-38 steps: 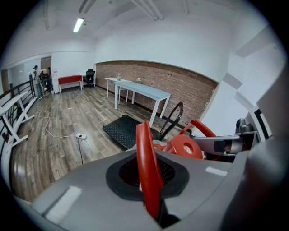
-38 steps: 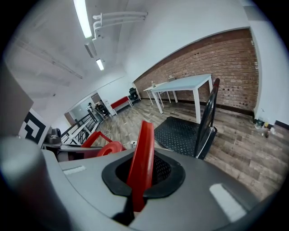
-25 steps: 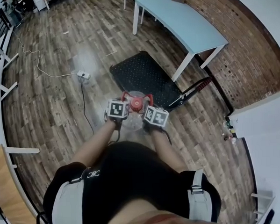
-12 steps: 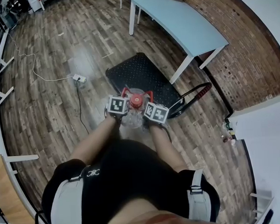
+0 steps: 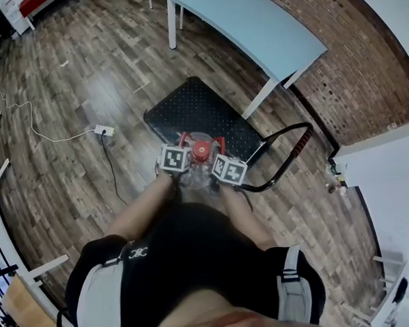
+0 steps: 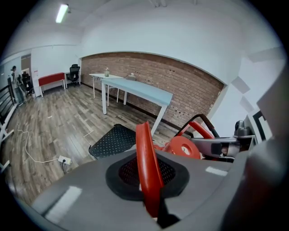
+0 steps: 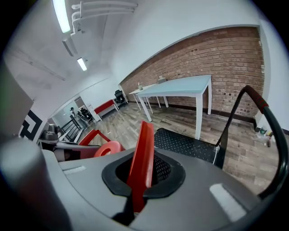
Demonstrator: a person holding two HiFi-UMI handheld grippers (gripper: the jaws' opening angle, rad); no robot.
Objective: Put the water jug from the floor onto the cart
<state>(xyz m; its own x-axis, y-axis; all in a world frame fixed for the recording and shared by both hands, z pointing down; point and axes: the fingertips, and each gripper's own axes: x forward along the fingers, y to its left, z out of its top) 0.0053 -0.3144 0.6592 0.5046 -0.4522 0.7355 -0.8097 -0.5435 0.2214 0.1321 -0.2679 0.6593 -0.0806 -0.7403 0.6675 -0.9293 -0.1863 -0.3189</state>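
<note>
The person carries the water jug [image 5: 195,175] in the air in front of the body, above the wooden floor [image 5: 70,84] and just at the near edge of the cart [image 5: 202,112], which lies at 12 o'clock from the jug. It is not yet set down on the cart.

The left tool [image 5: 178,154] is pressed on one red handle [image 6: 145,162] of the jug, and the right tool [image 5: 225,166] pinches the other red handle [image 7: 142,162]. It seems that two grips on opposite sides are used to keep the heavy jug level and stop it from swinging.

The handles are thin, flat bands of smooth red plastic, standing on edge in the dark ribbed pads. The jug body looks clear and round, with a round red cap [image 5: 201,150] on top. The cart deck is flat, black and covered with small raised dots, probably against slipping. Its push bar [image 5: 292,163] is a bent black tube at about 4 o'clock of the deck.
</note>
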